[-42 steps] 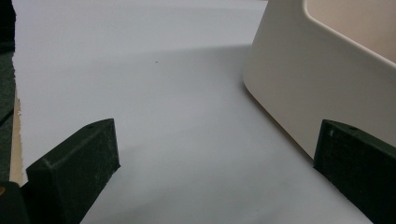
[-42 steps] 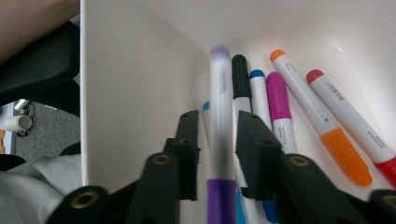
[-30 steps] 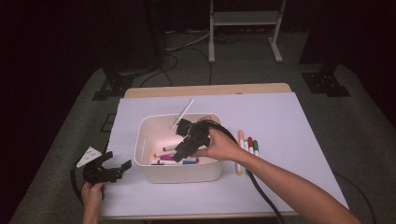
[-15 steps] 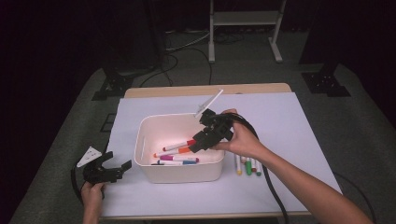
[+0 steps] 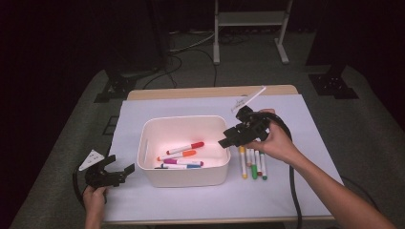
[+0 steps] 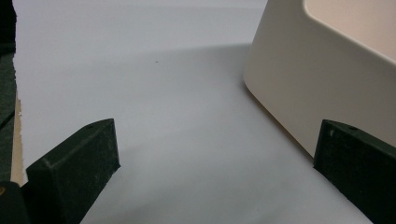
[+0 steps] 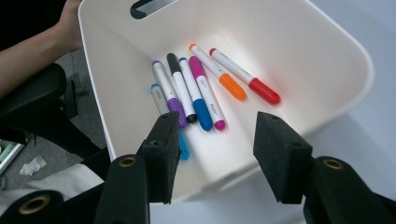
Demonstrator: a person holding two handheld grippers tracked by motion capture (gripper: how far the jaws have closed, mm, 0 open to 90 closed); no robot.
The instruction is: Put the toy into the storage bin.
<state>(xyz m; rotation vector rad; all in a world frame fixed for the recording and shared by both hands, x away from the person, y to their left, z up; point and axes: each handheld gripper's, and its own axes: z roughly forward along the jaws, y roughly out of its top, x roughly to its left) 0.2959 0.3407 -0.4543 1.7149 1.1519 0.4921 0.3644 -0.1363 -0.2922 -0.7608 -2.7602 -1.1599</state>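
Hovering right gripper [image 5: 228, 139] above bin rim [image 5: 224, 125]

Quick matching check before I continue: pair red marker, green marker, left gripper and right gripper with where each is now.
Things:
1. red marker
2. green marker
3. left gripper
4. right gripper

Places:
A. on the paper right of the white bin
B. above the bin's right rim, open and empty
C. inside the bin
D. low, left of the bin, open

Pairs: 1-C, 2-A, 3-D, 4-B

White bin [image 5: 184, 175] blocks mid-table; paper [image 5: 143, 205] around it lies open.
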